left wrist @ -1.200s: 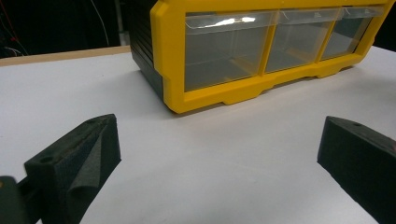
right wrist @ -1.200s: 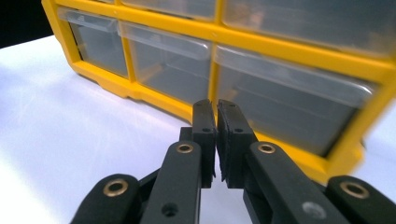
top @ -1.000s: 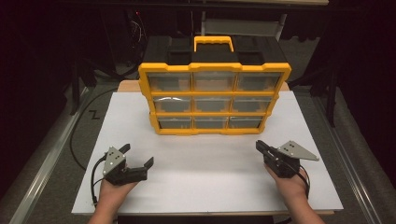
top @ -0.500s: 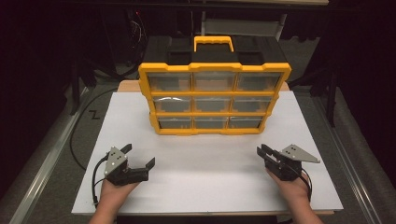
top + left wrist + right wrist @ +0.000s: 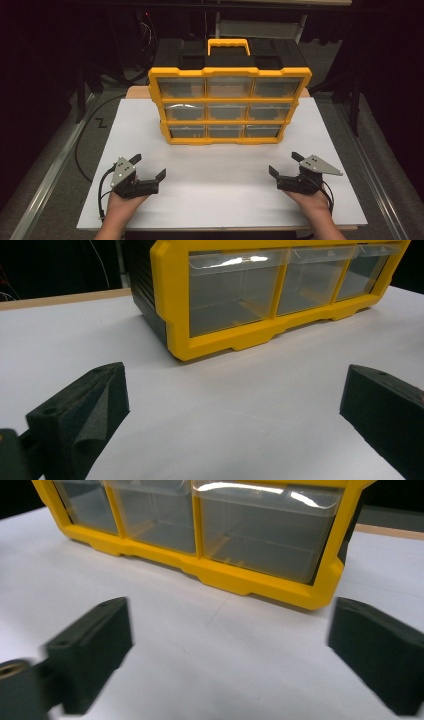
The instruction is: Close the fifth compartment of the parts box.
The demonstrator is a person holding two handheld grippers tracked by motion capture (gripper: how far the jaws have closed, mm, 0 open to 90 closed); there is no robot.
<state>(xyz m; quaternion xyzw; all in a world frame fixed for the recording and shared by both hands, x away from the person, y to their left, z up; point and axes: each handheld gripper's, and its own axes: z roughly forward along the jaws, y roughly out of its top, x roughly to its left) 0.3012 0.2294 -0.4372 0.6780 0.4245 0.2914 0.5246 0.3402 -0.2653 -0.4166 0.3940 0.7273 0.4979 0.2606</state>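
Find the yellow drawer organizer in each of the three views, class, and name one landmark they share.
High view: yellow organizer stands upper centre, beyond both grippers.
Left gripper view: its lower left corner, top centre-right.
Right gripper view: its lower right corner, across the top.
Shared landmark: white tabletop.

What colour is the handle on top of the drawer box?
Yellow-orange, like the frame; the handle shows best in the high view, against the black top of the box.
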